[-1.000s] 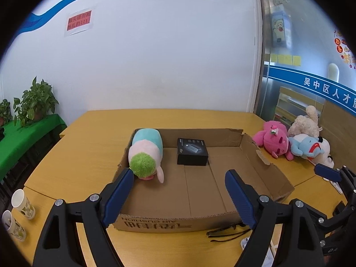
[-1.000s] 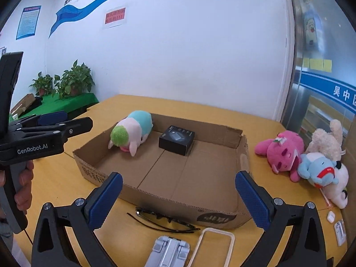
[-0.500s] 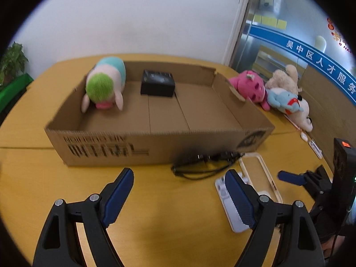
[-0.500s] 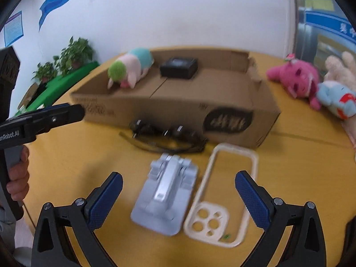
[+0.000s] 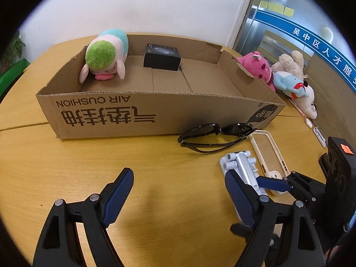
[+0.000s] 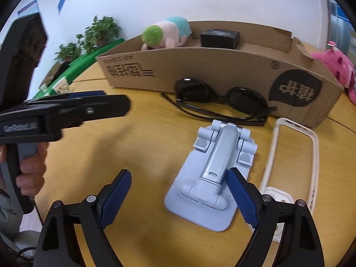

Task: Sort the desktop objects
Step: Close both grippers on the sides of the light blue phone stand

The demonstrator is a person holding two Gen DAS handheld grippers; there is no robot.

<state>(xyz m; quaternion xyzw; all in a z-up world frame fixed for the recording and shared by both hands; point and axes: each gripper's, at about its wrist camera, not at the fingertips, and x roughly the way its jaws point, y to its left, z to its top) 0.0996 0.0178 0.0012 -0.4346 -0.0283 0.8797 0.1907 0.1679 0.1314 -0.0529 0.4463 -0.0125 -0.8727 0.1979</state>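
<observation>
A cardboard box stands on the yellow table and holds a green-headed plush and a small black box. In front of it lie black sunglasses, a pale blue folding phone stand and a cream phone case. My left gripper is open and empty over bare table, left of the stand. My right gripper is open and low, its right finger at the stand's near edge.
Pink, blue and beige plush toys lie right of the box; the pink one also shows in the right wrist view. Small white items lie at the table's right edge. Potted plants on a green surface stand far left.
Both grippers have dropped and pulled back from above the box to the table in front of it. The right gripper has closed in on the phone stand.
</observation>
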